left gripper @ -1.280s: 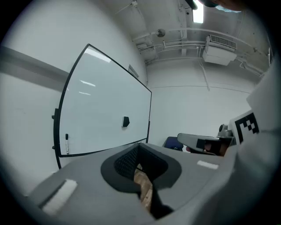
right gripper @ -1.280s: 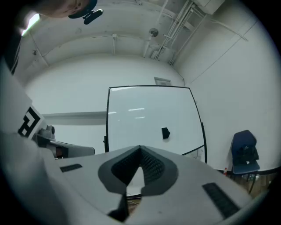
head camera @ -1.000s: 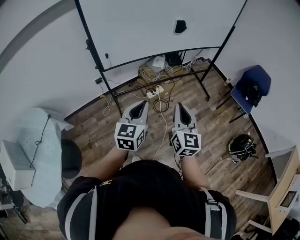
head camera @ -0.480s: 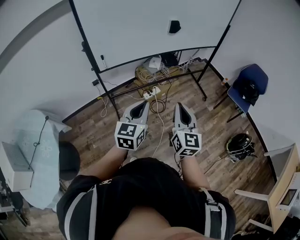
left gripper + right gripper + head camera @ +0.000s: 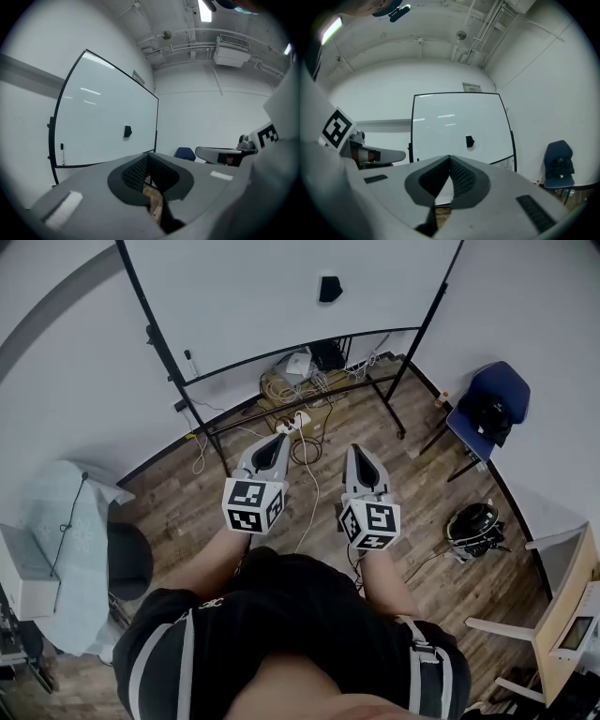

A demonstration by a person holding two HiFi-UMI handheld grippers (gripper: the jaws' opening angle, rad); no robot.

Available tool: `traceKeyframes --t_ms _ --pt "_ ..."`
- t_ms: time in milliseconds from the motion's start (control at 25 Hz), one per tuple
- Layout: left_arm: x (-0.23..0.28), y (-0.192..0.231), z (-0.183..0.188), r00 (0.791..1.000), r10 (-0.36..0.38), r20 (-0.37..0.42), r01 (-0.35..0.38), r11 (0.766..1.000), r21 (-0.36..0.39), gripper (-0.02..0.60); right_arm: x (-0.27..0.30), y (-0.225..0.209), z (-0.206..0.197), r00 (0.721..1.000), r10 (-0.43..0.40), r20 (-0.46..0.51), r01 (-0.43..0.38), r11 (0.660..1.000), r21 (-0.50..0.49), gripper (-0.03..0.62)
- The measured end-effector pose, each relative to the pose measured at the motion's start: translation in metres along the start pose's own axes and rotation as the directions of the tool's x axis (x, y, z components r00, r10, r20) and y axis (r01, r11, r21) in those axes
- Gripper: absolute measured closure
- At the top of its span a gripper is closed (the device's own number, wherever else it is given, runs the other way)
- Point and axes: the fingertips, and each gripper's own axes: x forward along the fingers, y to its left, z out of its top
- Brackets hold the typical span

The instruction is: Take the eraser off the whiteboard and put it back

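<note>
Where the eraser (image 5: pixel 329 289) is found: it is stuck on the face of the whiteboard (image 5: pixel 253 306), in the upper middle part, untouched and well apart from both grippers.
Board: it is carried upright on a black stand (image 5: pixel 427 317), and a white wall is seen behind it.
Left gripper (image 5: pixel 277 441): it is held out in front of the person, roughly level and pointed toward the board. Its jaws are clenched tip to tip on nothing, and only wooden floor (image 5: pixel 187 493) is seen through the gap behind the tips.
Right gripper (image 5: pixel 360 450): it is held just beside the left one and pointed the same way. Its jaws are pressed together, and nothing is gripped between them.
Marker (image 5: pixel 187 360): it is hung upright at the board's left edge, near the lower corner.
Cables (image 5: pixel 295 381): a tangle of them is spread on the floor under the board.
Chair (image 5: pixel 489 399): a blue one is placed to the right of the stand, with something dark on its seat.
Helmet (image 5: pixel 472 524): a dark rounded thing, taken for a helmet, is laid on the floor to the right of the grippers.
Table (image 5: pixel 66 521): it is covered with a pale cloth at the far left, with a black stool (image 5: pixel 127 559) just beside it.
</note>
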Motion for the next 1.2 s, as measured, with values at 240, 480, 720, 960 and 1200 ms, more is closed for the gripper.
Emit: traceKeyframes --t_ms 240,480,720,960,1200 --pt "0.003 -0.010 -0.012 1.000 0.023 -0.013 -0.024 1.000 -0.016 0.572 -0.007 -0.012 -0.007 1.000 0.020 -0.023 -0.020 1.000 -0.006 0.589" --pt "0.022 -0.016 -0.016 1.000 -0.008 -0.004 0.008 1.000 0.000 0.572 0.002 -0.025 -0.014 1.000 0.007 -0.027 -0.007 1.000 -0.011 0.589" --pt "0.061 -0.016 -0.019 0.999 -0.044 -0.005 0.044 0.999 -0.003 0.572 0.027 -0.047 -0.018 0.999 -0.011 -0.033 0.011 1.000 -0.017 0.589" --pt "0.113 -0.005 -0.023 0.997 -0.080 -0.014 0.079 0.997 -0.019 0.572 0.069 -0.075 -0.018 0.999 -0.026 -0.035 0.025 1.000 -0.012 0.589" --pt "0.175 0.005 -0.023 0.993 -0.108 -0.041 0.107 0.994 -0.025 0.572 0.123 -0.112 -0.025 0.997 -0.043 -0.063 0.042 0.999 -0.006 0.589"
